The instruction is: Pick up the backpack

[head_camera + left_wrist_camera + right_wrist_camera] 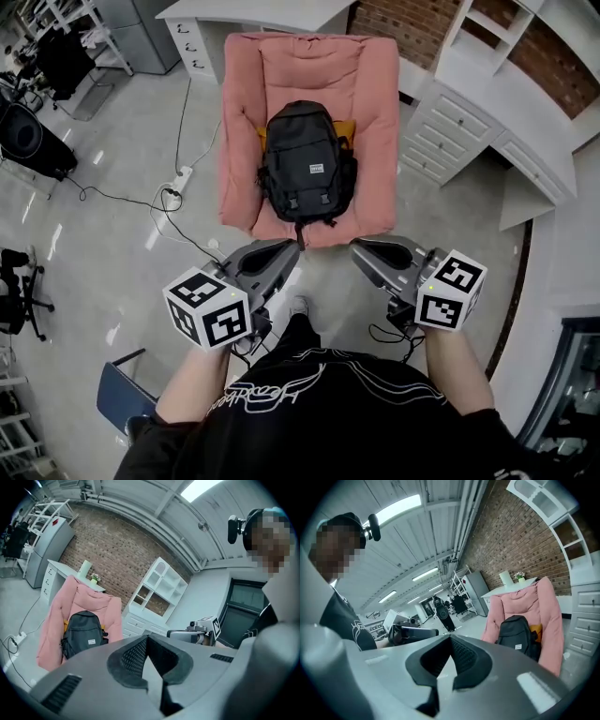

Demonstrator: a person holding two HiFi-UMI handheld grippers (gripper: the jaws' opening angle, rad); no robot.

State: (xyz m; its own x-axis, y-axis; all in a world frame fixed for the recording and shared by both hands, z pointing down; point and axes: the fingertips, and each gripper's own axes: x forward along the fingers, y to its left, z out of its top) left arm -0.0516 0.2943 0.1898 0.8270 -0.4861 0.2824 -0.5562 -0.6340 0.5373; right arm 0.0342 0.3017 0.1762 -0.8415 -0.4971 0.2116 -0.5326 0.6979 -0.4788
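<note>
Backpack [307,164] sat upright on the pink armchair [242,131], untouched | we held left gripper [281,251] and right gripper [367,251] short of it, both jaws closed and empty | pickup not yet begun

Nothing here can be read with certainty. The black backpack [307,164] carries a small white label [317,170] on its front pocket, with print too small to make out. The near person's black shirt [375,431] has white script [267,397] across it, upside down and illegible.
</note>
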